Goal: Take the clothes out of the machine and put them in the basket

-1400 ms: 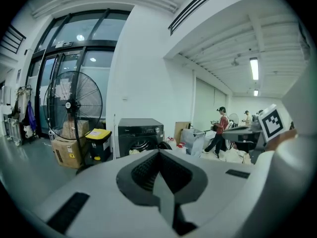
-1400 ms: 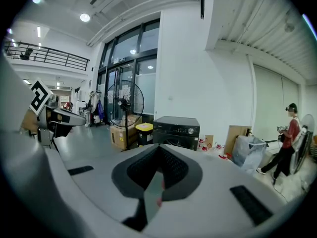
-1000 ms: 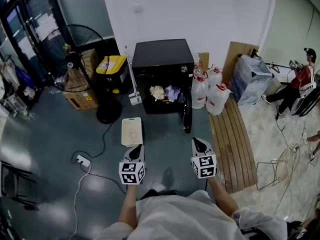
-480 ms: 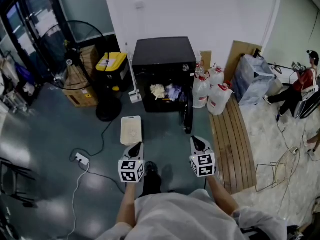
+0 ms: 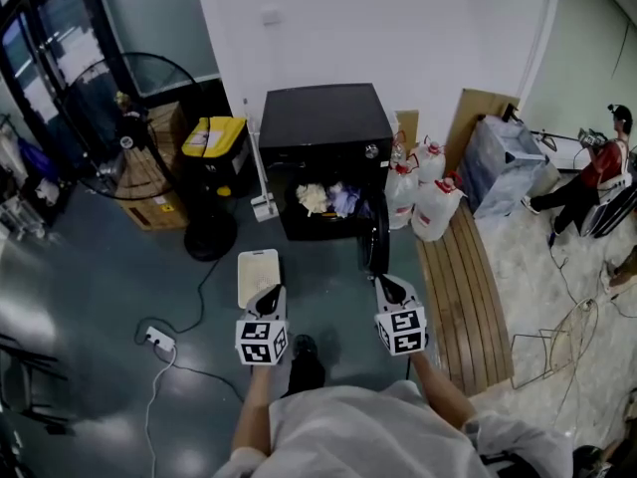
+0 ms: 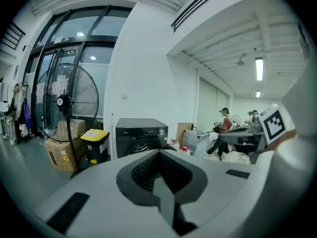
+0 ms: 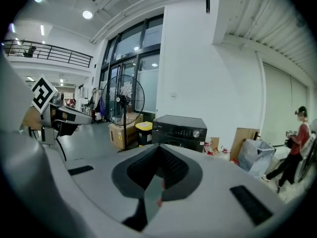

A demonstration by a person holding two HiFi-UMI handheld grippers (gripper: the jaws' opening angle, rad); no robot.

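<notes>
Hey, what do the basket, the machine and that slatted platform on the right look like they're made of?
Basket: probably plastic, white and matte, with what looks like a perforated bottom.
Machine: black casing, likely painted metal or plastic; its flat top shows a soft sheen.
Platform: wood, apparently unfinished, judging by its brown parallel slats with dark gaps between them.
</notes>
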